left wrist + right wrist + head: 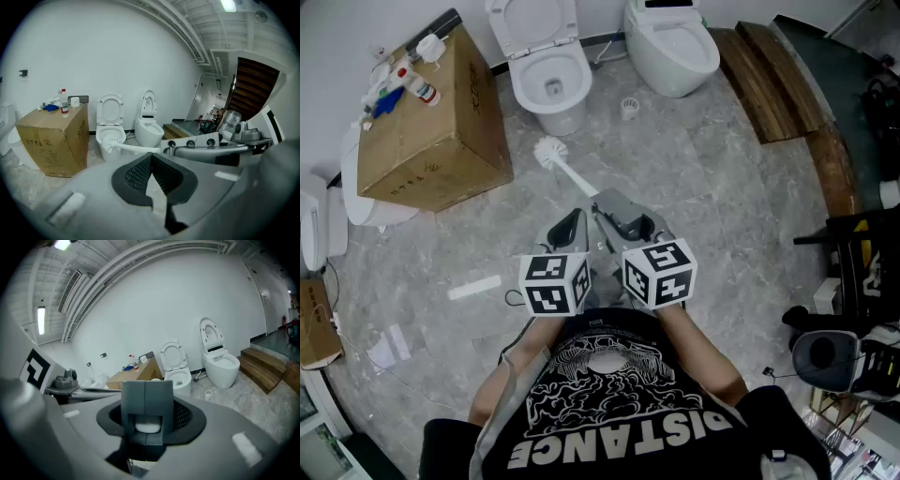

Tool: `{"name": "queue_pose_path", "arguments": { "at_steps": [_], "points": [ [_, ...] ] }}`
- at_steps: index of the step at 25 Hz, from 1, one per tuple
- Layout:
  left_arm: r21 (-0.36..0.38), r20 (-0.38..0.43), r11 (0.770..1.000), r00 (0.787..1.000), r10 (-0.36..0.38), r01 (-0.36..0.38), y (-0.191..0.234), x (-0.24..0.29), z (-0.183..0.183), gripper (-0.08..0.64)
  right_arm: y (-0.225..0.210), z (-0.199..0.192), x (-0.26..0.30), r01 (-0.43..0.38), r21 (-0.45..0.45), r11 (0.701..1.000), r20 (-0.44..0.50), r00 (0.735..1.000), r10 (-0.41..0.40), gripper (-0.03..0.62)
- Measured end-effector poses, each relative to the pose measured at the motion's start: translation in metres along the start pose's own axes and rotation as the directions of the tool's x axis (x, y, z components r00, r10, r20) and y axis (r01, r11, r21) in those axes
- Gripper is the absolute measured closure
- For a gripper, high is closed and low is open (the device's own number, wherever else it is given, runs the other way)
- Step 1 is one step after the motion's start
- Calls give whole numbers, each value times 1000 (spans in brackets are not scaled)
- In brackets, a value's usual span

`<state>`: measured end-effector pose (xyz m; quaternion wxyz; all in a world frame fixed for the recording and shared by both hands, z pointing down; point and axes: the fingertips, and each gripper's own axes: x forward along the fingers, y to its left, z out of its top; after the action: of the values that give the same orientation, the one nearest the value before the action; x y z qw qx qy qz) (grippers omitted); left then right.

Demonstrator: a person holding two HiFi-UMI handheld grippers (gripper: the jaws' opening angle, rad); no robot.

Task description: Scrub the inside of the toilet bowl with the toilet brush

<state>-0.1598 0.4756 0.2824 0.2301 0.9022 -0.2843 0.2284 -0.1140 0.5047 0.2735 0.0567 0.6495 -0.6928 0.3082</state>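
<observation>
"Cardboard box (431,122) far left with bottles on top, then the open toilet (551,80). Where's the brush?"

"The toilet brush (553,152) isn't in the bowl. Its bristle head sits over the floor tiles short of the toilet, pointing at it, and the white handle runs back towards the person."

"Who's got it?"

"Not the left gripper (572,223). Its jaws meet at the tips with nothing between them, just beside the handle. The right gripper (611,208) has its jaws clamped on the handle's very end; you can see the white butt pinched between them."

"Will that hold for scrubbing?"

"I'd guess the brush is light, with a stiff plastic stick and soft, springy bristles. It looks smooth, though, so it may twist in the pads. Held at the tip, it's a long lever and the head could wobble against the porcelain. A hold further down the handle, or the left one steadying mid-shaft, looks safer."

"And on the right?"

"A second toilet (670,47), not part of this."
</observation>
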Motion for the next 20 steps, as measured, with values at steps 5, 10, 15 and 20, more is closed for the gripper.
{"name": "queue_pose_path", "arguments": {
  "at_steps": [5, 10, 15, 20],
  "points": [
    [9, -7, 1000, 1000, -10, 10, 21, -7, 1, 568, 17, -3, 14, 10, 4, 1000, -9, 1000, -10, 426],
    [-1, 4, 1000, 1000, -26, 26, 46, -7, 10, 568, 29, 4, 34, 23, 12, 1000, -2, 1000, -23, 425],
    [-5, 11, 999, 998, -54, 54, 74, -7, 20, 568, 45, 12, 56, 45, 1, 999, -3, 999, -45, 425],
    [-14, 29, 997, 997, -69, 69, 96, -6, 31, 568, 57, 22, 73, 51, -13, 999, 3, 999, -51, 425]
  ]
}}
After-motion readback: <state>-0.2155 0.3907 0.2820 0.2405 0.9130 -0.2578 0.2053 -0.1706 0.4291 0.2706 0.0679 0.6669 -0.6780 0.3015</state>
